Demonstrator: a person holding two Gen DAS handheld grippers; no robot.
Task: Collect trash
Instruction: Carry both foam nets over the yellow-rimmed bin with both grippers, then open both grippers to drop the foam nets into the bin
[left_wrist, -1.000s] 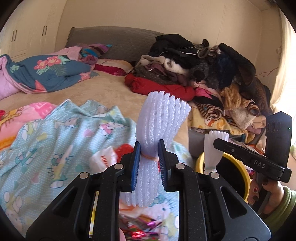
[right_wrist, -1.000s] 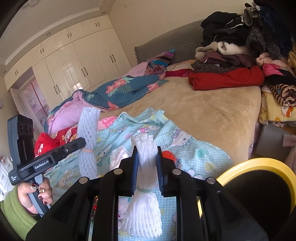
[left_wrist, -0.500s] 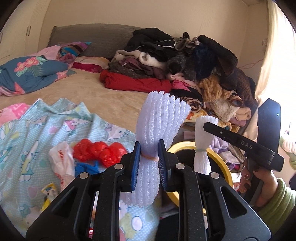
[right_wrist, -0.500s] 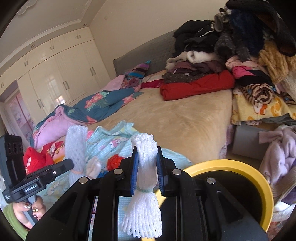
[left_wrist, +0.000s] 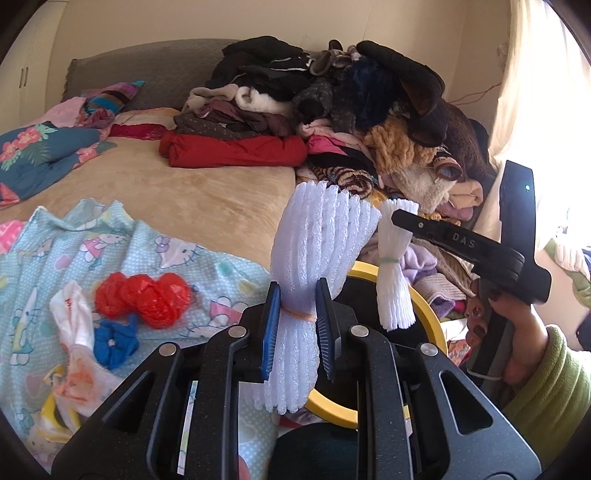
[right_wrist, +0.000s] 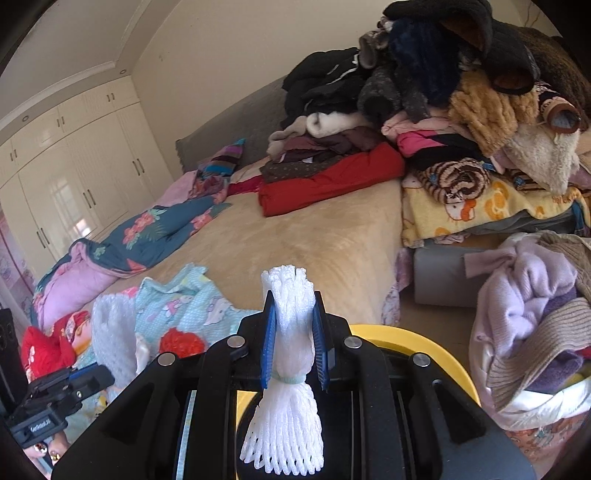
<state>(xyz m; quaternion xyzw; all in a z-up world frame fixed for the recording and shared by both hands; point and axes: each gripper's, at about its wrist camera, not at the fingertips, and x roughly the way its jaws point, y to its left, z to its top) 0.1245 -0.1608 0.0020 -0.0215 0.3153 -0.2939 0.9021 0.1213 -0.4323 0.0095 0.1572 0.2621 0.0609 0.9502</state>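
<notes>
My left gripper (left_wrist: 297, 321) is shut on a white foam net sleeve (left_wrist: 317, 243) bound by a rubber band. My right gripper (right_wrist: 293, 334) is shut on a second, smaller white foam net sleeve (right_wrist: 291, 417); it also shows in the left wrist view (left_wrist: 393, 280). Both sleeves hang at or over the yellow-rimmed black bin (left_wrist: 432, 314), also in the right wrist view (right_wrist: 436, 354). On the blue cartoon sheet (left_wrist: 110, 243) lie a red crumpled bag (left_wrist: 147, 299), a blue scrap (left_wrist: 114, 343) and a white plastic bag (left_wrist: 79, 343).
A tall heap of clothes (left_wrist: 351, 110) fills the bed's far right. A beige bedspread (left_wrist: 166, 192) lies behind the sheet. A floral quilt (left_wrist: 33, 158) is at far left. More laundry (right_wrist: 532, 317) is piled right of the bin. Wardrobes (right_wrist: 74, 162) line the far wall.
Both grippers have swung right, away from the sheet and toward the bin, each still holding its foam sleeve. The right-hand sleeve now hangs over the bin's opening.
</notes>
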